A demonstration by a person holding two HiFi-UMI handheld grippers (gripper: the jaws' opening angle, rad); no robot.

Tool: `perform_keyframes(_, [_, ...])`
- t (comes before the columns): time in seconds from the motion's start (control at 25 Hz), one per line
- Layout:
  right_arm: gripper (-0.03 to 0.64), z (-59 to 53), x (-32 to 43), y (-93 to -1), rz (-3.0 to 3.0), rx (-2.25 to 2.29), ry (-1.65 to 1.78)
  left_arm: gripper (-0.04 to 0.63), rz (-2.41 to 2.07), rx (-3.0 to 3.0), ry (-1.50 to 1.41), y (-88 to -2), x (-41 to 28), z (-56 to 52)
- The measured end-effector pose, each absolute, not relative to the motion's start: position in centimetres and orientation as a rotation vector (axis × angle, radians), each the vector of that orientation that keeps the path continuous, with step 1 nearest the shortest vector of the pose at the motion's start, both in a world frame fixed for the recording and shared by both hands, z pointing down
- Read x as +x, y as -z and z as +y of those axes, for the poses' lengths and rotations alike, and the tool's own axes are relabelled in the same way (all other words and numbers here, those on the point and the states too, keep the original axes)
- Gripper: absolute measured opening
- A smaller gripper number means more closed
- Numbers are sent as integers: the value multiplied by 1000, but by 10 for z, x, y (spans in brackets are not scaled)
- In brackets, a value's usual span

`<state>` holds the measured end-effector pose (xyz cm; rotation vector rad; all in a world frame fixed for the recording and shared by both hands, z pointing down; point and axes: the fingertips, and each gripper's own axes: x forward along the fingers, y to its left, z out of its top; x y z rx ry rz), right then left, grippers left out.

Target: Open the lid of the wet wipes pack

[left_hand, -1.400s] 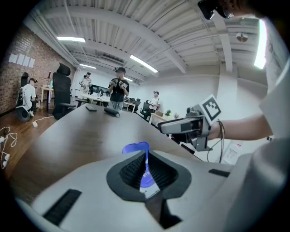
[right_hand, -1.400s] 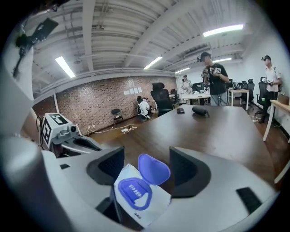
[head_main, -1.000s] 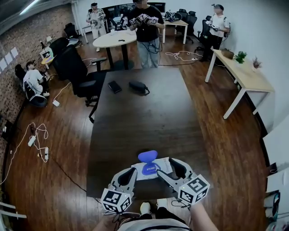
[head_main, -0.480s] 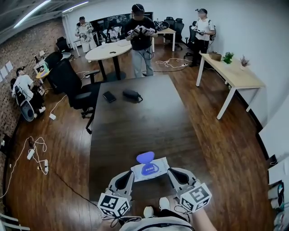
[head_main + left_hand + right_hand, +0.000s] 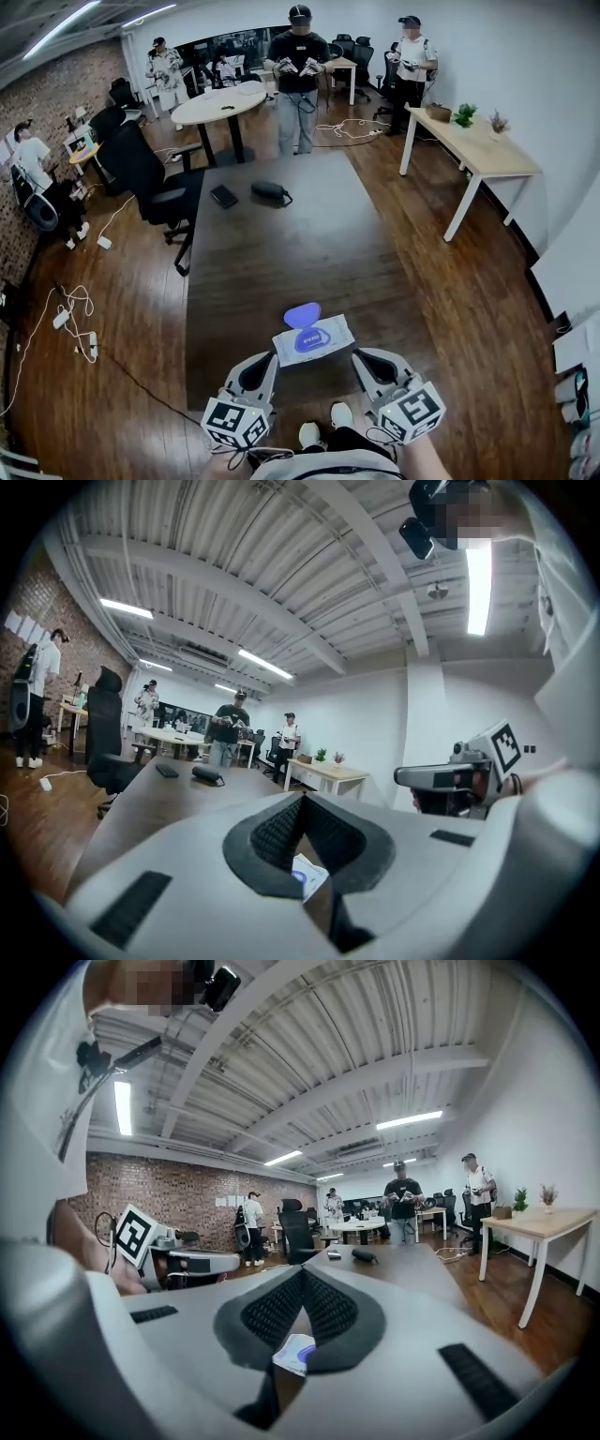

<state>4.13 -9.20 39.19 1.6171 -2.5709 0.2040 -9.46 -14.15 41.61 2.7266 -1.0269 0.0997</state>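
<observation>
The white wet wipes pack (image 5: 317, 341) lies flat near the front edge of the dark table (image 5: 281, 244). Its blue lid (image 5: 302, 315) is flipped up and back, baring the blue oval opening. My left gripper (image 5: 264, 367) hovers just short of the pack's left corner, shut with nothing in it. On the other side my right gripper (image 5: 371, 364) is also shut and empty. Neither touches the pack. In the left gripper view the closed tips (image 5: 302, 799) stand above a glimpse of the pack (image 5: 308, 875). The right gripper view shows the same past its tips (image 5: 303, 1274), with the pack (image 5: 294, 1353) below.
A black pouch (image 5: 270, 192) and a flat black case (image 5: 223, 196) lie at the table's far end. A black office chair (image 5: 150, 178) stands at the left. A wooden side table (image 5: 478, 150) is at the right. Several people stand at the back.
Both grippers have drawn back from the pack toward me and now sit a little apart from its near corners. The pack's lid has stayed up.
</observation>
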Motion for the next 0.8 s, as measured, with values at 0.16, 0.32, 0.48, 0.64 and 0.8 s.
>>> perform_keyframes(0.16, [6, -78, 38, -390, -2567, 1616, -197, 2, -1024, 2728, -92, -416, -99, -133])
perform_keyframes(0.32, [6, -60, 41, -383, -2574, 1613, -169, 2, -1042, 2733, -82, -410, -100, -116])
perform_keyframes(0.48, [6, -35, 47, -374, -2594, 1592, -135, 2, -1071, 2729, -71, -402, -96, -90])
perform_keyframes(0.64, [6, -2, 59, -375, -2625, 1576, -150, 2, -1107, 2718, -62, -399, -86, -55])
perform_keyframes(0.8, [6, 40, 66, -376, -2657, 1538, -154, 2, -1131, 2708, -60, -397, -75, -8])
